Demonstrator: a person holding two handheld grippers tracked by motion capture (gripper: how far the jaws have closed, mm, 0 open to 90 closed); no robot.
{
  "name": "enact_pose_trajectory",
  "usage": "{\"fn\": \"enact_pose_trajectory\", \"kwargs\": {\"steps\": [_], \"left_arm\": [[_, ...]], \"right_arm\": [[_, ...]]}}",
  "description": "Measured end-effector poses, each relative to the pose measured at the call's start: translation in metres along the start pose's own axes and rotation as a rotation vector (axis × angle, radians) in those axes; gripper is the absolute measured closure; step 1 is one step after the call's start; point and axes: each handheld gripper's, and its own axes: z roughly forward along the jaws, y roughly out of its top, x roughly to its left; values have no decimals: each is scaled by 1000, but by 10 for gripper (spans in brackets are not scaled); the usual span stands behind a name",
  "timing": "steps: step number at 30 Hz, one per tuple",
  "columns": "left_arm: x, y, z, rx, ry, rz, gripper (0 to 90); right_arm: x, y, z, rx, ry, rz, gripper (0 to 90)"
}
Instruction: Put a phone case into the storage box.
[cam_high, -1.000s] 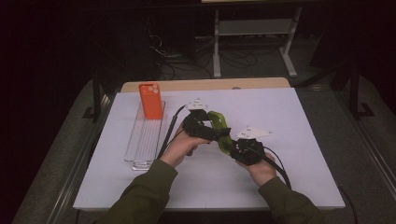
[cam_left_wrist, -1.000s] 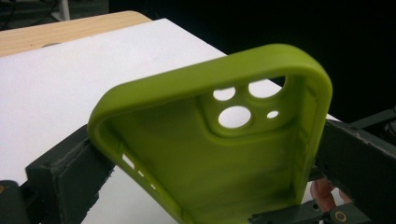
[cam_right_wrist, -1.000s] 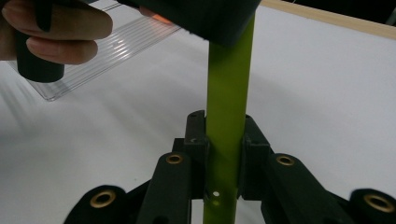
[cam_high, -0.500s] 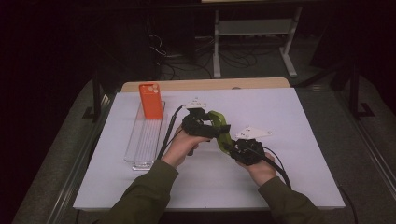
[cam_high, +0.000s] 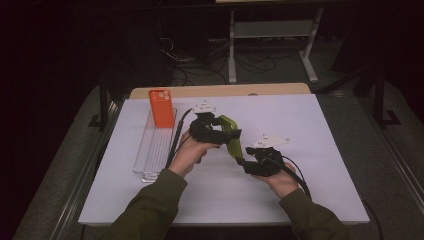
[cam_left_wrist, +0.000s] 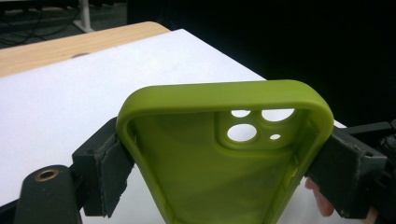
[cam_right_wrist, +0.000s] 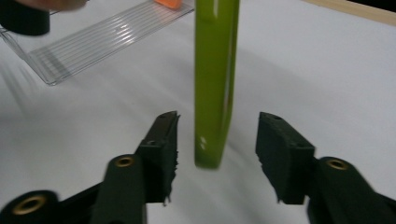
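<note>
A green phone case (cam_high: 231, 136) hangs edge-up above the white table between both hands. My left gripper (cam_high: 222, 131) has just been closing and is shut across the case's camera end. In the left gripper view the pads (cam_left_wrist: 108, 173) press on both side rims of the case (cam_left_wrist: 224, 154). My right gripper (cam_high: 243, 161) sits at the case's near end. Its jaws have just been opening, and in the right gripper view (cam_right_wrist: 223, 151) they stand apart, with the lower end of the case (cam_right_wrist: 215, 70) between them and a gap on each side.
A clear ribbed tray (cam_high: 156, 150) lies at the left of the white sheet (cam_high: 300, 190), with an orange phone case (cam_high: 161, 107) standing at its far end. A wooden strip (cam_high: 220, 91) runs along the back edge. Dark floor and a metal frame lie beyond.
The left jaws have closed onto the green case. The right jaws have spread and let go of its near end. Both hands have stayed about where they were.
</note>
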Motion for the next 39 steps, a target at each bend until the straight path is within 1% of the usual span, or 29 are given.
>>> {"fn": "enact_pose_trajectory", "kwargs": {"steps": [1, 3, 4, 5, 9, 11, 12, 13, 14, 15, 17, 19, 20, 21, 23, 24, 25, 27, 29, 31, 35, 37, 39], "left_arm": [[1, 2, -2, 0, 7, 2, 152], [2, 4, -7, -3, 18, 4, 152], [3, 5, -10, -2, 22, 10, 152], [4, 7, -12, -1, 29, 12, 152], [9, 13, -25, -4, 52, 18, 152], [12, 17, -32, -6, 66, 24, 152], [13, 19, -35, -8, 72, 28, 152], [15, 21, -39, -8, 77, 34, 152], [17, 23, -41, -11, 82, 32, 152], [18, 25, -45, -9, 88, 37, 152], [22, 30, -51, -12, 105, 41, 152], [25, 35, -58, -19, 128, 43, 152], [28, 38, -64, -17, 141, 49, 152], [29, 40, -66, -23, 148, 46, 152], [33, 44, -73, -33, 168, 46, 152], [35, 47, -77, -27, 182, 52, 152], [37, 49, -80, -34, 193, 50, 152], [40, 54, -86, -41, 214, 50, 152], [43, 57, -92, -46, 233, 46, 152], [47, 60, -97, -46, 261, 46, 152], [54, 63, -104, -55, 308, 43, 152], [59, 63, -108, -57, 335, 34, 152], [65, 63, -110, -60, 367, 13, 152]], "right_arm": [[-1, 0, 0, 1, 6, -4, 411], [-2, -1, -2, 26, 7, -11, 349], [-3, -2, -2, 29, 0, -26, 321], [-3, -3, -4, 41, 4, -19, 308], [-8, -7, -9, 47, 16, -14, 237], [-11, -9, -13, 44, 15, -10, 185], [-13, -11, -14, 42, 11, -17, 161], [-14, -13, -16, 44, 6, -9, 145], [-15, -15, -18, 42, -8, -11, 132], [-16, -18, -20, 36, -20, -29, 131], [-18, -24, -24, 27, -29, -39, 116], [-19, -29, -27, 21, -31, -23, 66], [-20, -31, -28, 27, -33, -26, 44], [-22, -34, -29, 29, -31, -35, 12], [-23, -38, -30, 41, -42, -41, 2], [-24, -40, -31, 43, -49, -38, 0], [-24, -43, -31, 41, -55, -36, 0], [-27, -48, -33, 50, -53, -42, 0], [-29, -53, -34, 51, -51, -34, 0], [-30, -57, -35, 51, -53, -36, 0], [-31, -60, -35, 50, -55, -33, 0], [-30, -60, -35, 51, -53, -36, 0], [-30, -61, -35, 51, -52, -42, 0]]}}
